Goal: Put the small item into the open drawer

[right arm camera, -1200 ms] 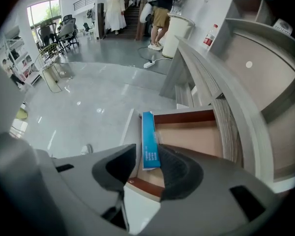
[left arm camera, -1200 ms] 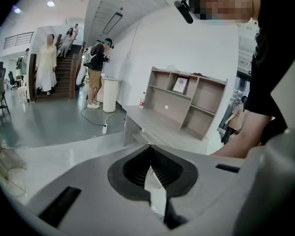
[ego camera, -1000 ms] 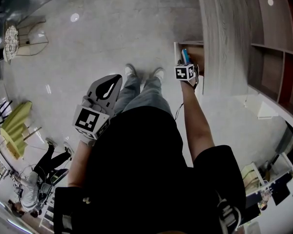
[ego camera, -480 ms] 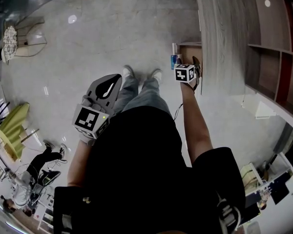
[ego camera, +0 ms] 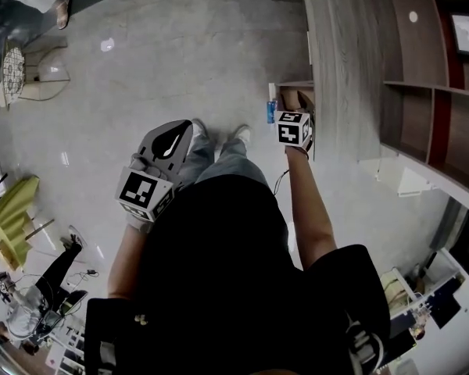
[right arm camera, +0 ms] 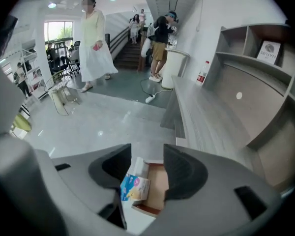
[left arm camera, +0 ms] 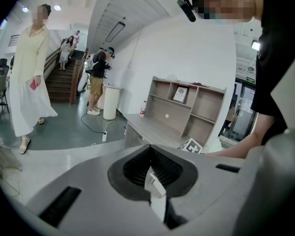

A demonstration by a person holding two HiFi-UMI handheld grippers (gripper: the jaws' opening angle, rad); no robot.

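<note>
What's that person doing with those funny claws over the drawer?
A person holds a claw in each hand. The right claw hangs over the open drawer of the desk, where a small blue-and-white packet leans just inside. The packet shows between its jaws, but they do not press on it, and they are closing. The left claw is shut and empty, off at the person's side.

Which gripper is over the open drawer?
The right gripper: its jaws, apart but closing, frame the pack at the front of the drawer, without pressing it. The left gripper, shut and empty, hangs aside.
</note>
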